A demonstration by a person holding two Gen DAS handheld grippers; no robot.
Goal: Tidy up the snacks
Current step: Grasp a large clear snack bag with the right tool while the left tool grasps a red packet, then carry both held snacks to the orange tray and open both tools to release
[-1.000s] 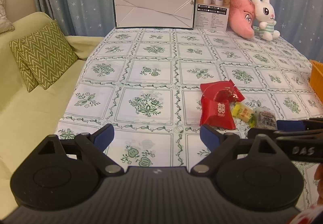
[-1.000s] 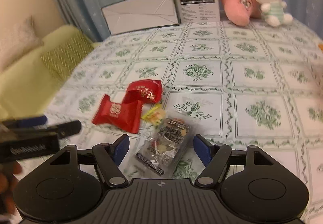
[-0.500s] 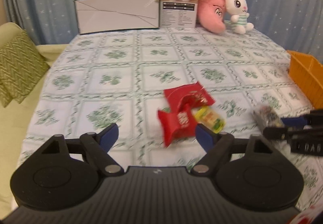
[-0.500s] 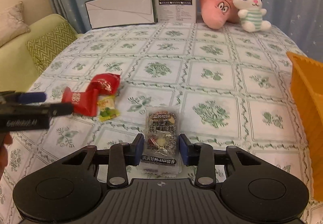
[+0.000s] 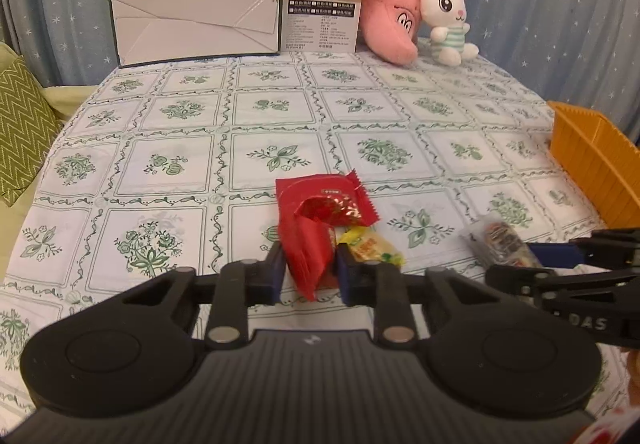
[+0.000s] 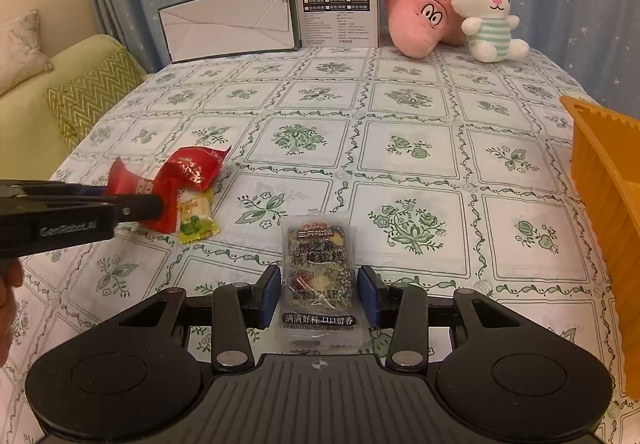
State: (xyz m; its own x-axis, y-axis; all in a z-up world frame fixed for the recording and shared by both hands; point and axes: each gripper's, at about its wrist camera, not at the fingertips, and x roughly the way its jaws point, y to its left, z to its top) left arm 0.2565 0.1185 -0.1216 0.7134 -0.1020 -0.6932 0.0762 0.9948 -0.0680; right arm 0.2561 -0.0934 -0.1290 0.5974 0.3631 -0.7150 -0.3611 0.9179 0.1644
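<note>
Your left gripper (image 5: 308, 271) has just closed on the red packet (image 5: 306, 248), pinching its crinkly near end. Your right gripper (image 6: 319, 294) has eased slightly wider around the clear cake packet (image 6: 318, 276) (contact unclear). Both are light, slippery film; grip mid-body. The orange bin (image 6: 604, 204) sits at 3 o'clock.

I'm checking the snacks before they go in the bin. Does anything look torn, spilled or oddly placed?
Nothing looks torn or spilled. The red packet in the left gripper stands crumpled on edge, with a second red packet bunched against it and a yellow candy beside. The clear snack pack lies flat.
</note>
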